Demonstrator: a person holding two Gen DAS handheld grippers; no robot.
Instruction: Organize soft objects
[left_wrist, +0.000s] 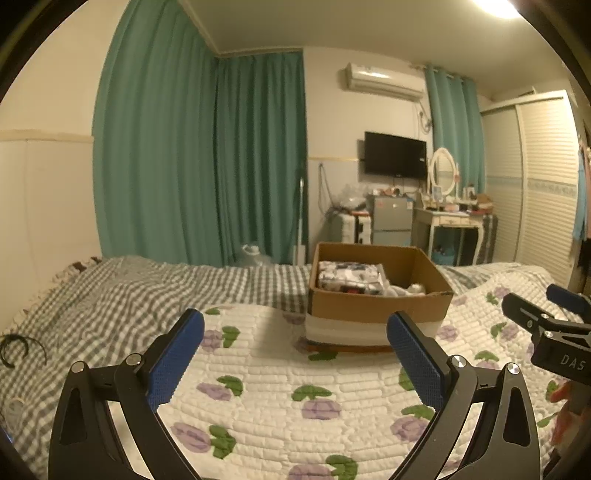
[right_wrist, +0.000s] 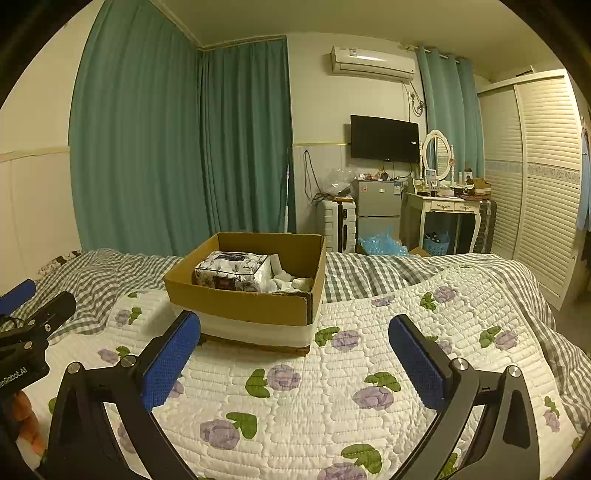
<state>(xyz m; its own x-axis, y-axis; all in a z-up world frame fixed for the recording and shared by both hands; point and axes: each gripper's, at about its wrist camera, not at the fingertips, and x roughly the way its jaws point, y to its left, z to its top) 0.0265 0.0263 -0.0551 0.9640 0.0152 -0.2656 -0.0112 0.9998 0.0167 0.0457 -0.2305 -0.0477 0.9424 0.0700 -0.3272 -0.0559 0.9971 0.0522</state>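
Both the left gripper (left_wrist: 295, 328) and the right gripper (right_wrist: 294, 332) hover wide open and empty over the quilt (right_wrist: 295, 398) just short of the cardboard box (right_wrist: 243, 295), which already holds a floral pack (right_wrist: 231, 275) and white rolled pieces (right_wrist: 291, 282), so any next soft item should probably be pinched gently mid-body.

box (right_wrist: 255, 308) on quilt (right_wrist: 332, 387) | pack (right_wrist: 231, 271) inside, left | perhaps socks (right_wrist: 291, 282) right

Brown box (right_wrist: 255, 306); floral quilt (right_wrist: 332, 398); grey-checked sheet (left_wrist: 110, 291).
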